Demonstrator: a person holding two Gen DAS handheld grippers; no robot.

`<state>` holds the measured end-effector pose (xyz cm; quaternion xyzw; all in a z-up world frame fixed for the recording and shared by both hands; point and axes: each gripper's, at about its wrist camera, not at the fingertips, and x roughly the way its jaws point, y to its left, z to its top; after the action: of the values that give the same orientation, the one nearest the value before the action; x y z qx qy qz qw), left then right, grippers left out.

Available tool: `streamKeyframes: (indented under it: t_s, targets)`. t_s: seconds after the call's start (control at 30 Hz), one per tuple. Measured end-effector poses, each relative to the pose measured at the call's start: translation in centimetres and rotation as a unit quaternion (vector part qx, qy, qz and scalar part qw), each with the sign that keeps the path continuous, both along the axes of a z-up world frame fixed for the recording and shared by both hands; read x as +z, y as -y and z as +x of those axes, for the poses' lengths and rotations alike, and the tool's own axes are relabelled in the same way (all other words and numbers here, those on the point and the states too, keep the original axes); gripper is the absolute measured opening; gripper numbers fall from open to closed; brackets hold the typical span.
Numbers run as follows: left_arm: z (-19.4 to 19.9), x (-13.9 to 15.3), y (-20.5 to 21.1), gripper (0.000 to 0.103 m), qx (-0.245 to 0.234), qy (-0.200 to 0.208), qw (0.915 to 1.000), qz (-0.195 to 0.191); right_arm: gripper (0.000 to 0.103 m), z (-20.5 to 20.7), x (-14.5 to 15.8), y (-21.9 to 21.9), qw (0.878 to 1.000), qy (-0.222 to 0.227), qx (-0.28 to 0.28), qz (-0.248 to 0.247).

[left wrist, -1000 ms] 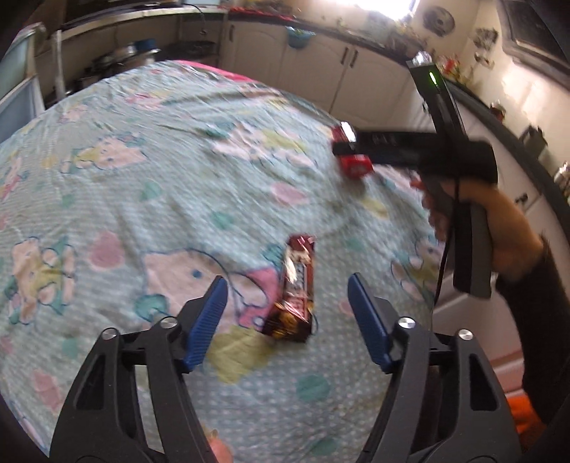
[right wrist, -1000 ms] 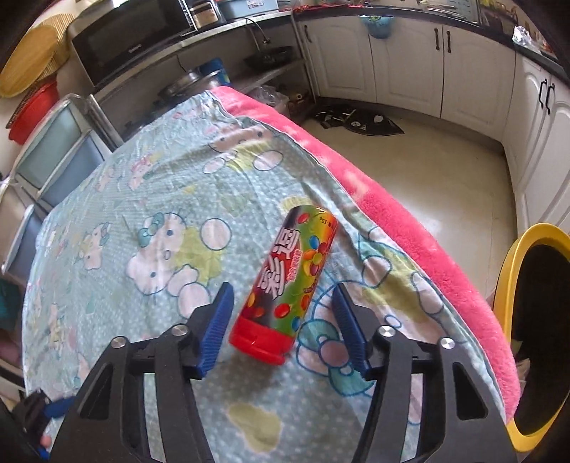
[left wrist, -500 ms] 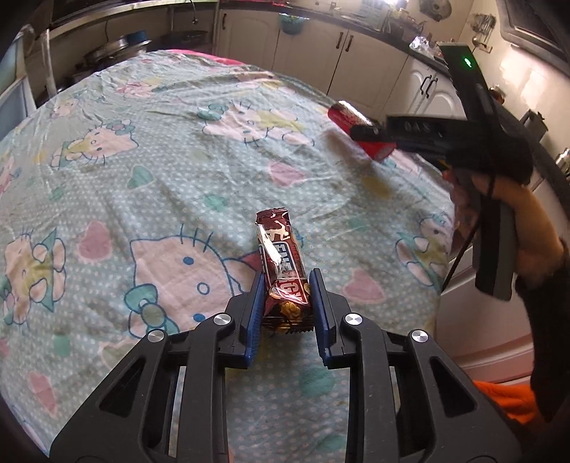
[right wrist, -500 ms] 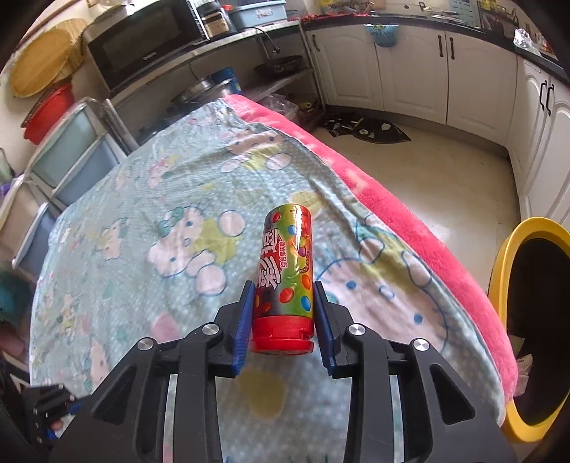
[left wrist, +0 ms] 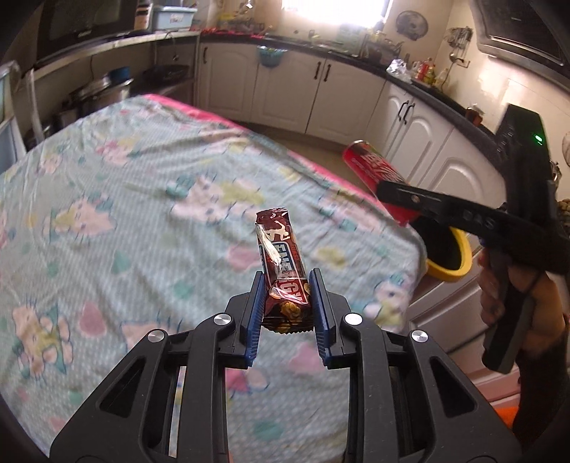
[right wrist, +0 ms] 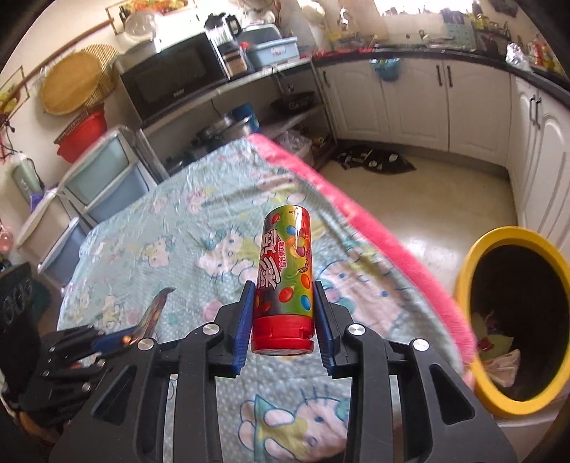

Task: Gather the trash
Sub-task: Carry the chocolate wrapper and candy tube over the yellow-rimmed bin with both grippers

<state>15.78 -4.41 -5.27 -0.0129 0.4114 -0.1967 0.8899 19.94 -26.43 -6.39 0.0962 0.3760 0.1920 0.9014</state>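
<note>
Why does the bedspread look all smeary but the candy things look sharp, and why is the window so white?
Left wrist view: the snack bar stays crisp while the cartoon cloth beneath smears with motion blur, and the window is blown out white. Right wrist view: the candy tube is sharp, the pink edge streaks, and the cabinets curve from the fisheye lens.

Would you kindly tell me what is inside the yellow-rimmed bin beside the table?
Inside the yellow-rimmed round bin, some crumpled wrappers in red, pale green and white lie near the bottom. The rest of the interior is dark, and the near wall hides part of the bottom.
</note>
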Motion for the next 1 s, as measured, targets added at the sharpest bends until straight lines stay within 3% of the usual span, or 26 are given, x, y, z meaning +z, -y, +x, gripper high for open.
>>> streamKeyframes:
  t_s: [0.33,1.0]
  targets:
    - [1.9,3.4,5.3,0.019,-0.048,0.036,0.9981,-0.010,0.030,-2.8,4.7,6.1,0.996,0.060,-0.059,0.003]
    - [6.0,6.9,17.6,0.019,-0.149,0.071,0.9857,-0.035,0.030,-6.7,7.4,18.2,0.970,0.104,-0.218,0.008]
